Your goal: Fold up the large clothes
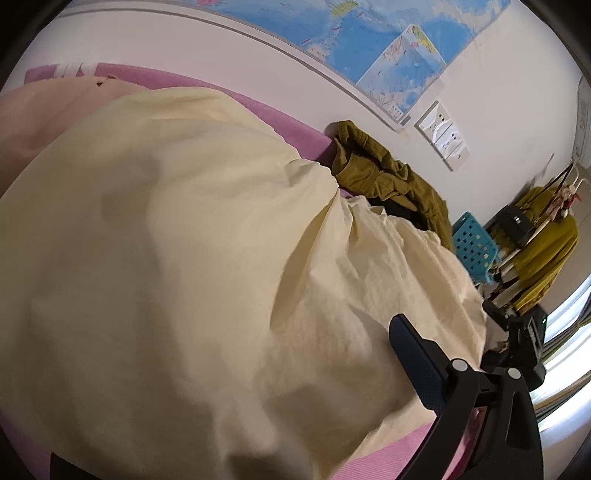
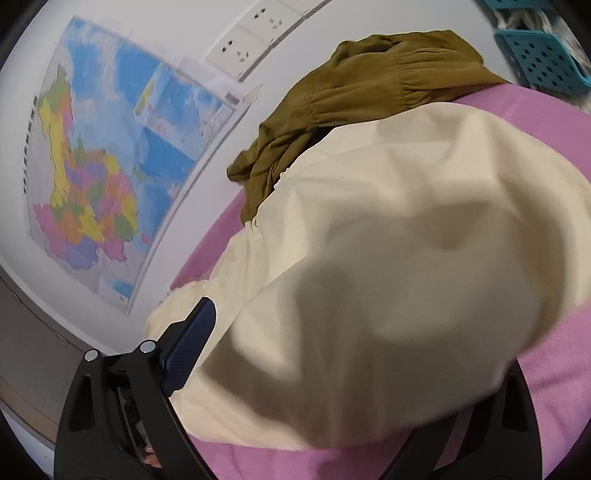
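**Cream cloth may slip or snag**

Left wrist: the cream garment [image 1: 184, 258] billows over the pink bed [image 1: 288, 122]; the left tool [image 1: 369, 387] shows one finger, its grip hidden.

Right wrist: the right tool [image 2: 332, 387] is likewise smothered. The olive garment [image 2: 351, 92] touching it could drag along.

Bare pink cover [image 2: 554, 387] near the cream garment [image 2: 388, 258]; olive heap [image 2: 351, 103] against the wall [image 2: 177, 33].
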Demonstrator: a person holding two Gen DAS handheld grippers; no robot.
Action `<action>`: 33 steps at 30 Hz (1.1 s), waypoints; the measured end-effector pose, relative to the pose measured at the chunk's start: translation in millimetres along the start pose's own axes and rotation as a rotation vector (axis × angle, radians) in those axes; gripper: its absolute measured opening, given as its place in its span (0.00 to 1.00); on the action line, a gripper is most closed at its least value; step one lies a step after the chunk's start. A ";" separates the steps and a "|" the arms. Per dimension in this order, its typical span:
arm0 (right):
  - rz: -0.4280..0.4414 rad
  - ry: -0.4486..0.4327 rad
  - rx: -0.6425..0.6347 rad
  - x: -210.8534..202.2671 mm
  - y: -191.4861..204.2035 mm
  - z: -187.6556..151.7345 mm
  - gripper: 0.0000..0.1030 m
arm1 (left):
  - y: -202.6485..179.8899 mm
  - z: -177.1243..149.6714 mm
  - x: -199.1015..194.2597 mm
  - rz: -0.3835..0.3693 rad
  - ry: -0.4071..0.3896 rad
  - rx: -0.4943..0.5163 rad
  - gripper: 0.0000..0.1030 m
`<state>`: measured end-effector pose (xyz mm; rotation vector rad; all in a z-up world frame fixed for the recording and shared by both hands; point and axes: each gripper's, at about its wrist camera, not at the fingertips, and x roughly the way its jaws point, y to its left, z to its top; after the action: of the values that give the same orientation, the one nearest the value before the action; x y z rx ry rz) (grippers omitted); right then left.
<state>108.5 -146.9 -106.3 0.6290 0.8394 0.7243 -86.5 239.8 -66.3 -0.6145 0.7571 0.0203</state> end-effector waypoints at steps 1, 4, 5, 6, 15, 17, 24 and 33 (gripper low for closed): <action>-0.007 0.007 -0.016 3.9 2.3 1.1 0.89 | -1.4 0.0 0.8 0.011 0.000 0.005 0.93; -0.035 0.014 -0.045 12.2 6.1 1.2 0.89 | -7.1 0.4 4.2 0.054 0.008 0.032 0.93; -0.038 0.016 -0.054 14.9 7.1 1.4 0.89 | -8.2 0.8 5.1 0.066 0.010 0.038 0.93; -0.040 0.018 -0.058 16.6 7.5 1.3 0.89 | -8.2 1.4 5.2 0.070 0.011 0.039 0.93; -0.025 0.051 -0.021 21.8 -7.7 4.6 0.47 | -8.1 6.9 6.6 0.160 0.010 0.038 0.76; 0.002 0.056 0.000 21.3 -11.6 3.8 0.42 | -9.3 6.9 6.2 0.174 0.015 0.044 0.74; 0.034 0.073 -0.019 24.7 -4.0 6.5 0.55 | -10.0 8.3 8.4 0.183 0.024 0.053 0.78; 0.047 0.080 -0.006 30.4 -5.7 7.1 0.26 | -9.3 10.2 6.8 0.207 0.022 0.046 0.55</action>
<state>130.2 -128.2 -120.0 0.6195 0.8979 0.7981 -72.8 236.1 -60.2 -0.4912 0.8383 0.1861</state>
